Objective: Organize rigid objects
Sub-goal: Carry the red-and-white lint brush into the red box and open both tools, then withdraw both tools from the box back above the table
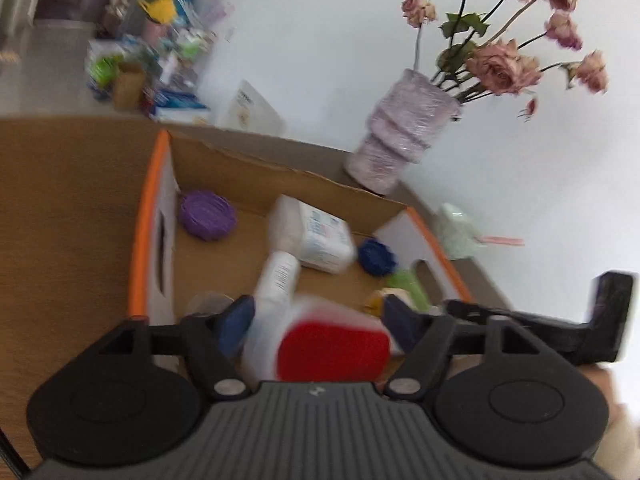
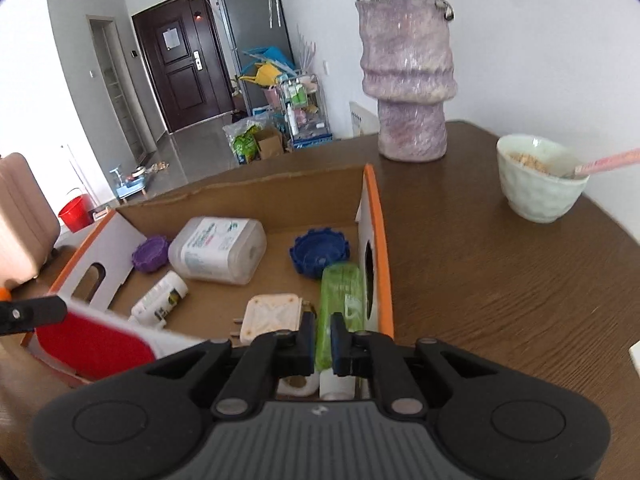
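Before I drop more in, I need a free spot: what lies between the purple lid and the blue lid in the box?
The big white jug lies on its side between the purple lid and the blue lid, clearest in the right wrist view.

One cardboard box (image 2: 280, 184), two round lids, purple (image 2: 150, 254) and blue (image 2: 318, 254), one vase (image 2: 408, 80), one bowl (image 2: 540, 178).

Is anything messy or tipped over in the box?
Nothing is spilled or broken that I can see. The big white bottle, the small white bottle and the green bottle all lie on their sides in the cardboard box, which seems normal for sorting. The left gripper holds a red-and-white object above it.
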A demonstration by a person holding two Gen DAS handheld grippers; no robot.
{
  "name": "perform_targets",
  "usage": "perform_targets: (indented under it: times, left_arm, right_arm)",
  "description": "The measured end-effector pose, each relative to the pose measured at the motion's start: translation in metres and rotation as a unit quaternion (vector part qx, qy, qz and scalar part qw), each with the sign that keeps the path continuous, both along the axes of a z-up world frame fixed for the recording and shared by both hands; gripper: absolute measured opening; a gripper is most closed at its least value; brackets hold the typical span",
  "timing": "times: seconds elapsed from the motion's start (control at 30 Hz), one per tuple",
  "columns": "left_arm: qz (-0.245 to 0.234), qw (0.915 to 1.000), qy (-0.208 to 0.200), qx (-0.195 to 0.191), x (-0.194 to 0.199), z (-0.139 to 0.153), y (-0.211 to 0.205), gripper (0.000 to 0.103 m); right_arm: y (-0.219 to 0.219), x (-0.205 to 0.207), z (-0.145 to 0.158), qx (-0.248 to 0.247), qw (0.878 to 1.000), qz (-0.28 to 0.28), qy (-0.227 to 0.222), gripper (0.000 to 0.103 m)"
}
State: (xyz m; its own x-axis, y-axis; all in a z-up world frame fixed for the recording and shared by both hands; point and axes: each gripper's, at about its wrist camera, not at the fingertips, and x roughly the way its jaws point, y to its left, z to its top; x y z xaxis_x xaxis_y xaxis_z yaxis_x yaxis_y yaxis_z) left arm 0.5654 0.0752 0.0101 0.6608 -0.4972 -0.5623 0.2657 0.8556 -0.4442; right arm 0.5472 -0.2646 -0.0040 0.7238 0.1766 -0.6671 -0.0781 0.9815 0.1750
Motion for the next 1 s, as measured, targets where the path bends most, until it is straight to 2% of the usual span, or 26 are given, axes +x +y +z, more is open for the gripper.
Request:
perform_targets:
  times: [0.07, 0.2, 0.3, 0.37, 0.47, 0.5, 0.6, 0.67, 0.8, 0.87, 1.0]
  left_arm:
    - [0.015, 0.9994, -0.021, 0.025, -0.005, 0.012, -0.001, 0.091]
    - [0.019, 0.9986, -0.031, 0.037, -0.012, 0.037, -0.001, 0.095]
    - [0.036, 0.9967, -0.034, 0.065, -0.018, 0.051, -0.006, 0.101]
    - [0.051, 0.9935, -0.036, 0.096, -0.020, 0.058, -0.013, 0.103]
    - [0.071, 0.9853, -0.039, 0.150, -0.026, 0.065, -0.023, 0.103]
    - [0.083, 0.9823, -0.048, 0.161, -0.030, 0.067, -0.024, 0.103]
    - [0.107, 0.9747, -0.086, 0.177, -0.049, 0.075, -0.027, 0.103]
    - [0.117, 0.9681, -0.113, 0.190, -0.062, 0.079, -0.032, 0.103]
    - [0.138, 0.9540, -0.171, 0.204, -0.091, 0.082, -0.041, 0.103]
    - [0.139, 0.9493, -0.191, 0.207, -0.105, 0.082, -0.046, 0.103]
    - [0.136, 0.9409, -0.235, 0.202, -0.134, 0.080, -0.055, 0.103]
  right_arm:
    - [-0.001, -0.002, 0.009, -0.003, 1.000, 0.002, -0.008, 0.013]
    - [0.003, -0.007, 0.027, -0.019, 1.000, 0.012, -0.018, 0.018]
    - [0.008, -0.012, 0.042, -0.034, 0.999, 0.025, -0.022, 0.028]
    - [0.011, -0.016, 0.053, -0.039, 0.998, 0.034, -0.027, 0.042]
    - [0.012, -0.025, 0.068, -0.037, 0.998, 0.036, -0.041, 0.054]
    - [0.013, -0.030, 0.072, -0.037, 0.998, 0.036, -0.045, 0.055]
    - [0.014, -0.043, 0.082, -0.040, 0.997, 0.040, -0.060, 0.060]
    - [0.016, -0.055, 0.086, -0.044, 0.995, 0.041, -0.073, 0.072]
    - [0.018, -0.080, 0.088, -0.054, 0.993, 0.039, -0.099, 0.077]
    - [0.018, -0.094, 0.088, -0.051, 0.991, 0.033, -0.119, 0.084]
    - [0.015, -0.122, 0.084, -0.039, 0.986, 0.022, -0.161, 0.089]
